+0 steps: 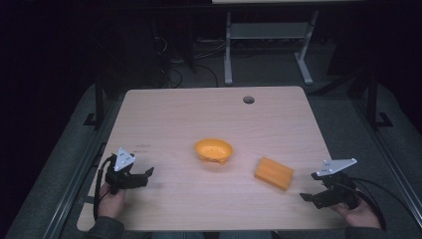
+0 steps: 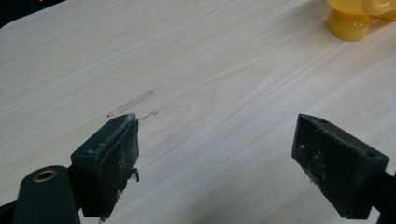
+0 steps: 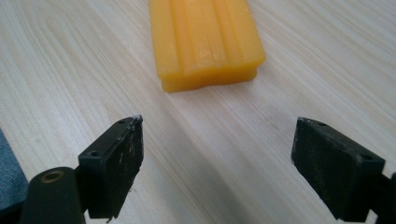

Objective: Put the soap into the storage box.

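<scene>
An orange bowl [image 1: 214, 150] sits near the middle of the wooden table [image 1: 209, 114]; its yellow foot [image 2: 348, 23] shows at the top right of the left gripper view. An orange ridged block [image 1: 273, 173] lies flat to the bowl's right, and the same block [image 3: 205, 39] lies just ahead of the right gripper's jaws. My left gripper [image 1: 147, 175] is held at the table's front left, open, nothing between its jaws. My right gripper [image 1: 307, 196] is at the front right, open and empty, a short way from the block.
A round cable hole [image 1: 248, 99] sits near the table's far edge. Beyond the table stand a desk's grey legs [image 1: 228, 50] and floor cables. A faint tape mark [image 2: 135, 101] lies on the wood ahead of the left gripper.
</scene>
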A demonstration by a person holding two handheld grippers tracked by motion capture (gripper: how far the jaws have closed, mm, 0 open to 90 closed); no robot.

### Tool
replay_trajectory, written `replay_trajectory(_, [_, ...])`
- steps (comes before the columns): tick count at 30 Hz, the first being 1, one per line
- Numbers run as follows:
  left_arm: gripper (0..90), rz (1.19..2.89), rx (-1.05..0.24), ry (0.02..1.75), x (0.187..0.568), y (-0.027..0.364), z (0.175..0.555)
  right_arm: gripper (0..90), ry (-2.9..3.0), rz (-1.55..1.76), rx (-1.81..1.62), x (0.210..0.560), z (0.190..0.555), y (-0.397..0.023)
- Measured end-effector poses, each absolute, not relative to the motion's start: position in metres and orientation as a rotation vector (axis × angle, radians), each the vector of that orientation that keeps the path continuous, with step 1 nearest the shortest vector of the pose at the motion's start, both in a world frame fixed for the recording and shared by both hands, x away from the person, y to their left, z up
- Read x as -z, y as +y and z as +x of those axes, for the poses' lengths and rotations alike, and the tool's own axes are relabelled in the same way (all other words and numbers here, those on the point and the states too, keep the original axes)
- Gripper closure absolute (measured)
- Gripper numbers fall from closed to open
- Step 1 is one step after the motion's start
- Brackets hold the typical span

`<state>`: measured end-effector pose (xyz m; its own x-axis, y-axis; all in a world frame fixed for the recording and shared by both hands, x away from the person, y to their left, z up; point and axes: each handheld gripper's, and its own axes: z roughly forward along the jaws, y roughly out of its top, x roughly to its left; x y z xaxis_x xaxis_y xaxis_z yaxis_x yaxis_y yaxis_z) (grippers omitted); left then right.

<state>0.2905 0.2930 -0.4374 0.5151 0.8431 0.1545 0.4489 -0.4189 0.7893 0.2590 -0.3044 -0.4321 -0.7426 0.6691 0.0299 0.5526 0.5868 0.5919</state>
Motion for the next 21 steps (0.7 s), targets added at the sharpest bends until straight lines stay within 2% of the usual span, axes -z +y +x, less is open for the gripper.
replay_trajectory(21, [14.1, 2.052, -0.722, 1.048, 0.437, 0.293, 0.290, 15.8, 2.679, 0.920, -0.833, 0.413, 0.286, -0.278])
